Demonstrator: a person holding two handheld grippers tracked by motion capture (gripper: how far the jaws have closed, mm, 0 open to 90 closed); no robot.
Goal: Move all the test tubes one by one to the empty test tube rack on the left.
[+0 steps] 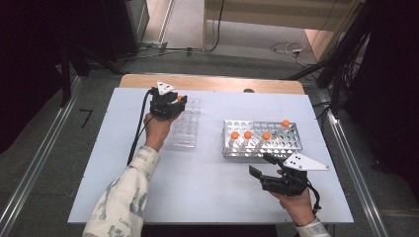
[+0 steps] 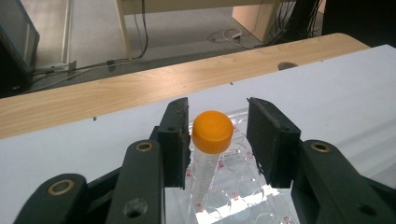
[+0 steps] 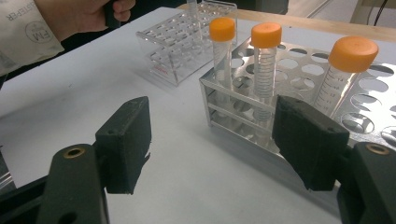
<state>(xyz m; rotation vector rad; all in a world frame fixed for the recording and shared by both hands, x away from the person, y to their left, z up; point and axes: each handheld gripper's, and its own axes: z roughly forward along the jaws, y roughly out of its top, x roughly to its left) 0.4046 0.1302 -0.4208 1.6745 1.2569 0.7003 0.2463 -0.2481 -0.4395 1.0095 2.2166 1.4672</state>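
Observation:
A clear tube with an orange cap (image 2: 212, 133) stands upright in a far hole of the clear plastic rack (image 1: 185, 129). My left gripper (image 1: 179, 102) straddles that cap. In the left gripper view the left gripper (image 2: 217, 108) has its jaws open, with a gap between the cap and the right pad (image 2: 268, 140). My right gripper (image 1: 258, 164) hovers open just in front of the metal rack (image 1: 262, 151), with nothing between its jaws. Several orange-capped tubes (image 1: 247, 135) stand in that metal rack (image 3: 243, 119). In the right gripper view my right gripper (image 3: 212, 122) faces the rack's near corner.
The white table top (image 1: 212, 192) sits on a wooden table whose far edge (image 2: 140, 88) shows behind the clear rack (image 2: 233, 196). Cables lie on the floor beyond. Bare table surface lies between the two racks and along the front.

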